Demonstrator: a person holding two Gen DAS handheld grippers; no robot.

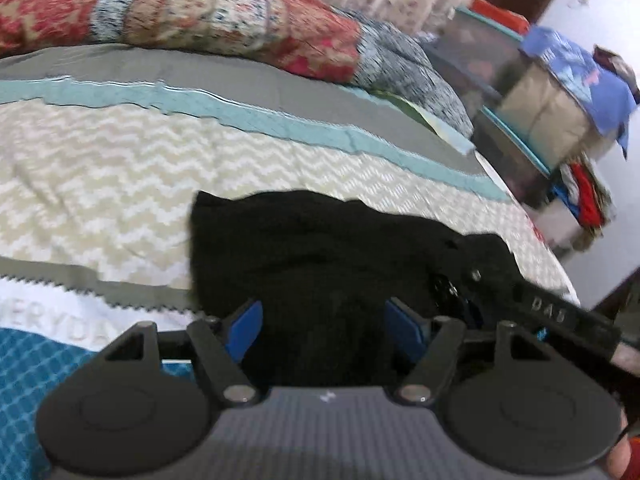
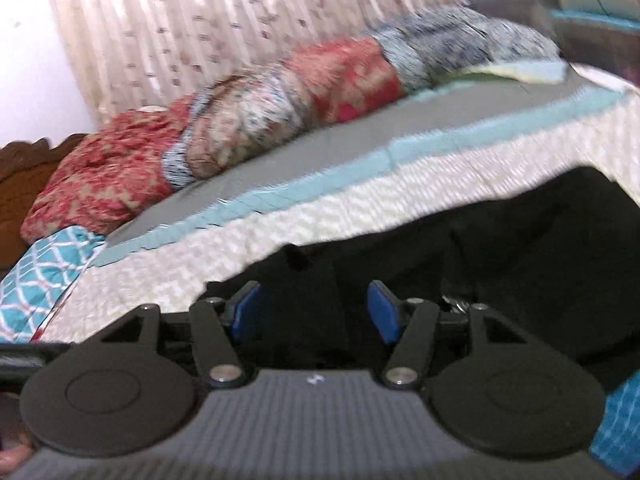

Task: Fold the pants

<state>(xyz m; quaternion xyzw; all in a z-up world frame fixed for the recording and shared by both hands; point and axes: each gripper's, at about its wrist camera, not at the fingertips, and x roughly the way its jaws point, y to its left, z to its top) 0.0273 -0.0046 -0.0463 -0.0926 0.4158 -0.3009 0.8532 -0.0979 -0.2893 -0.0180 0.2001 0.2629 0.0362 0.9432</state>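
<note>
A: Start with the left wrist view. What have I got?

B: My left hand-held gripper [image 1: 324, 330] sits low over the bed, its jaws spread, the blue pads [image 1: 244, 330] well apart. The black pants [image 1: 320, 248] lie bunched on the cream zigzag bedspread [image 1: 100, 184], right under and ahead of the gripper. Cloth shows between the pads, but neither pad presses on it.

A: Anything beside it?

B: On the right, the other hand-held gripper's black body comes in over the near right part of the pants. Far off, a rolled quilt [image 1: 180, 12] in red and blue lies along the far side of the bed. At far right stand stacked bins [image 1: 504, 92] with clothes on them. The picture is blurred.

A: Now the right wrist view.

B: My right hand-held gripper [image 2: 314, 312] also hovers over the pants [image 2: 520, 240], which fill the near right of the view and reach under the pads [image 2: 384, 312]. The jaws stand partly spread; black cloth lies in the gap, and I see no pad pinching it.

A: And around that?

B: The bedspread [image 2: 360, 200] runs left and far of the pants, the quilt [image 2: 240, 120] beyond it, a patterned curtain [image 2: 220, 28] behind. A teal patterned pillow [image 2: 44, 272] lies at near left.
</note>
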